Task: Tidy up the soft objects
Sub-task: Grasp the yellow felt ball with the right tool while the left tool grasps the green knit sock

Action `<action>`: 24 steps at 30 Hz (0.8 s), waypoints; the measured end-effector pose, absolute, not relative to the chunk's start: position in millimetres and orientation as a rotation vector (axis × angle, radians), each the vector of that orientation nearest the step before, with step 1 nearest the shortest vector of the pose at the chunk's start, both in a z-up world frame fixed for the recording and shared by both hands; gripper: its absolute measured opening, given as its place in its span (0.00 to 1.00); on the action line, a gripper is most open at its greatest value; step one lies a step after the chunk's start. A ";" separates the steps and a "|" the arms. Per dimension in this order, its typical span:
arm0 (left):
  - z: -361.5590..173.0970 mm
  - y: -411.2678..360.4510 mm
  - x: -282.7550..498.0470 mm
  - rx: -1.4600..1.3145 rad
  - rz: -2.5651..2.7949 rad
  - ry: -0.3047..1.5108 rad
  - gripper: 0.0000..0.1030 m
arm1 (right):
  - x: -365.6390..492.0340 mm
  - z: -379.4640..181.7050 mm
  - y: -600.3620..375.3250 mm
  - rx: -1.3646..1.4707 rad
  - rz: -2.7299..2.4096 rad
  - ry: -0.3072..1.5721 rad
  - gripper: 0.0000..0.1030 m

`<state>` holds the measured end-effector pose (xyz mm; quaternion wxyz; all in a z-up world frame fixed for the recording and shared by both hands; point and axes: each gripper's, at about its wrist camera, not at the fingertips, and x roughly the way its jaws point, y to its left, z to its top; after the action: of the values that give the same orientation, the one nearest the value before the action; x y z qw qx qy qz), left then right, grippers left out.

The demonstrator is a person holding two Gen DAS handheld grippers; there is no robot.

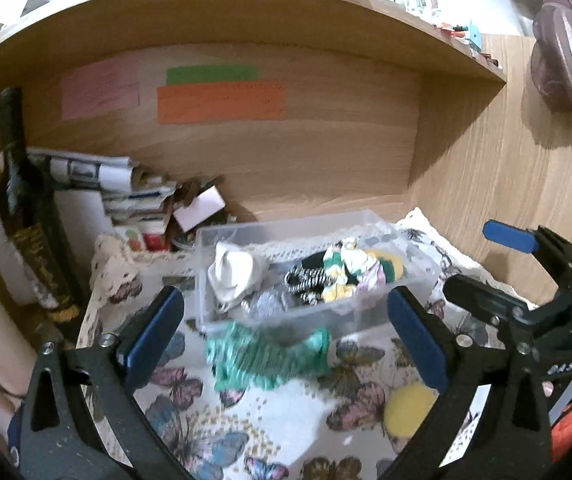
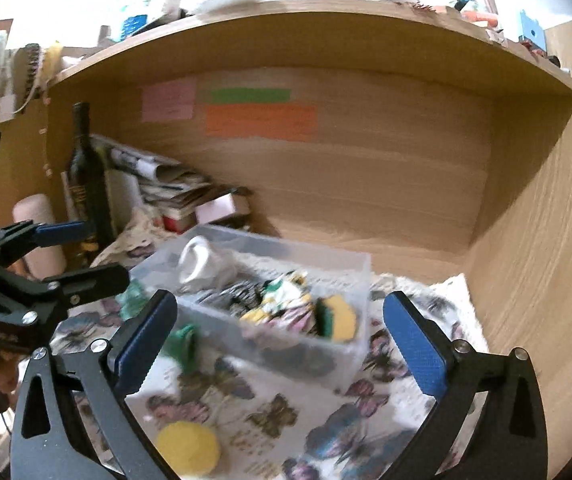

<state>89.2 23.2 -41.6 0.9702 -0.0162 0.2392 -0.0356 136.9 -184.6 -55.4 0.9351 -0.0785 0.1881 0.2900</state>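
Note:
A clear plastic bin [image 1: 326,312] stands on the butterfly cloth [image 1: 269,432] and holds a white cloth [image 1: 233,276], a striped sock [image 1: 306,280] and several colourful soft pieces [image 1: 358,272]. A crumpled green cloth [image 1: 265,356] lies on the cloth just in front of the bin, between my left gripper's [image 1: 286,344] open fingers. A yellow sponge [image 1: 408,408] lies near its right finger. My right gripper [image 2: 281,344] is open and empty, facing the bin [image 2: 350,360]. The yellow sponge [image 2: 187,446] and green cloth [image 2: 183,344] show at its lower left.
A dark wine bottle [image 1: 25,208] and a pile of papers and boxes [image 1: 137,200] stand at the back left of the wooden shelf recess. The shelf's side wall [image 1: 478,184] rises on the right. My right gripper shows in the left wrist view [image 1: 526,276].

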 end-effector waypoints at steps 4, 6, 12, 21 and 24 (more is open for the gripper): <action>-55.4 28.7 81.6 -0.047 -0.064 0.525 1.00 | 127.8 -77.3 -179.7 -0.140 0.630 0.459 1.00; -65.1 32.2 79.2 -0.052 -0.057 0.559 1.00 | 122.9 -90.2 -175.0 -0.139 0.651 0.502 1.00; -92.4 47.3 83.0 -0.100 -0.033 0.660 1.00 | 116.3 -125.4 -167.2 -0.155 0.674 0.619 0.99; -110.9 54.5 106.2 -0.131 -0.020 0.729 1.00 | 117.4 -149.9 -172.8 -0.143 0.722 0.741 0.41; -110.1 55.5 117.8 -0.157 -0.017 0.729 1.00 | 117.3 -141.9 -179.4 -0.131 0.712 0.711 0.40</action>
<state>117.8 55.5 -110.1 0.9312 -0.0768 0.3563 -0.0082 117.3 -179.4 -141.9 0.8741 -0.0626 0.3403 0.3410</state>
